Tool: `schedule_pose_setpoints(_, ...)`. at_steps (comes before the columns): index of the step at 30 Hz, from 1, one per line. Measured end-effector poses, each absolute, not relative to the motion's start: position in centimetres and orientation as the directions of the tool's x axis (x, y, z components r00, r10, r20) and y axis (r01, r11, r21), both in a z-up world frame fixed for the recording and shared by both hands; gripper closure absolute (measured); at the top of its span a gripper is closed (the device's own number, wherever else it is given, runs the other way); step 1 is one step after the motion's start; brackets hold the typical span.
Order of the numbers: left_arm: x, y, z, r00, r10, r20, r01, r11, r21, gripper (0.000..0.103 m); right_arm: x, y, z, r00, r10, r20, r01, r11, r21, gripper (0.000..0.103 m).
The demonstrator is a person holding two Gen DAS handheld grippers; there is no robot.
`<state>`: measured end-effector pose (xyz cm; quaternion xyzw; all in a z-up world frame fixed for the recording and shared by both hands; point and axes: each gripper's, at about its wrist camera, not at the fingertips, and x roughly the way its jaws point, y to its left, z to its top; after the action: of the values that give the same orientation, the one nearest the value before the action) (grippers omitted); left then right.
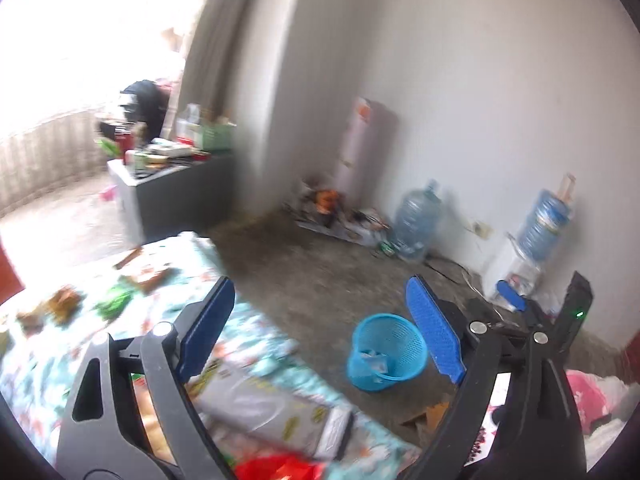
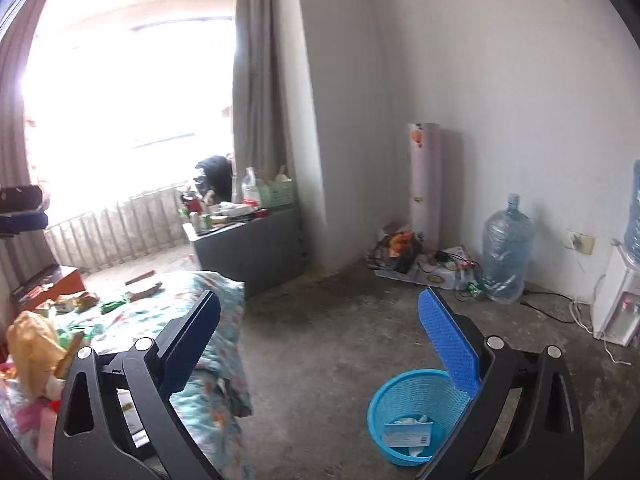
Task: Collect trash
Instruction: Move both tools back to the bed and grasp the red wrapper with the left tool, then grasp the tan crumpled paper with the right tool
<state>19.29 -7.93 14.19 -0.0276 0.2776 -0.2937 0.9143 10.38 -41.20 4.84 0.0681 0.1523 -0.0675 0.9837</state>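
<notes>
A blue mesh trash basket stands on the concrete floor beside the bed, with paper scraps inside; it also shows in the right wrist view. Wrappers lie on the floral bedsheet: a grey-silver packet, a red wrapper, green wrappers and a yellow bag. My left gripper is open and empty above the bed's edge. My right gripper is open and empty above the floor, its right finger over the basket. The right gripper also appears at the right of the left wrist view.
A grey cabinet loaded with bottles stands by the curtain. Water jugs, a dispenser, a rolled mat and tangled cables line the wall. A pink bag lies at the right.
</notes>
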Motion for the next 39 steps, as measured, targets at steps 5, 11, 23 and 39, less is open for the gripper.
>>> schedule_pose_setpoints(5,14.2,-0.9,11.7,0.72,-0.484,-0.498,0.44,0.872,-0.212,0.02,10.0,-35.8,6.7,0.943,0.074,-0.325,-0.025,0.988,0.151,0.007)
schedule_pose_setpoints(11,10.2,0.3,5.4,0.667,-0.495,-0.556,0.418,0.867,-0.271,0.026,11.1,-31.1,4.0,0.849,0.259,-0.46,-0.155,0.955,0.252,0.007)
schedule_pose_setpoints(23,14.5,-1.3,-3.5,0.52,-0.392,-0.759,0.332,0.911,-0.243,0.059,10.7,-29.1,-3.7,0.648,0.405,-0.645,-0.087,0.881,0.465,0.017)
schedule_pose_setpoints(39,13.9,-2.0,-3.9,0.519,-0.411,-0.75,0.35,0.902,-0.253,0.098,11.9,-30.1,-3.2,0.64,0.454,-0.62,-0.097,0.848,0.521,0.028)
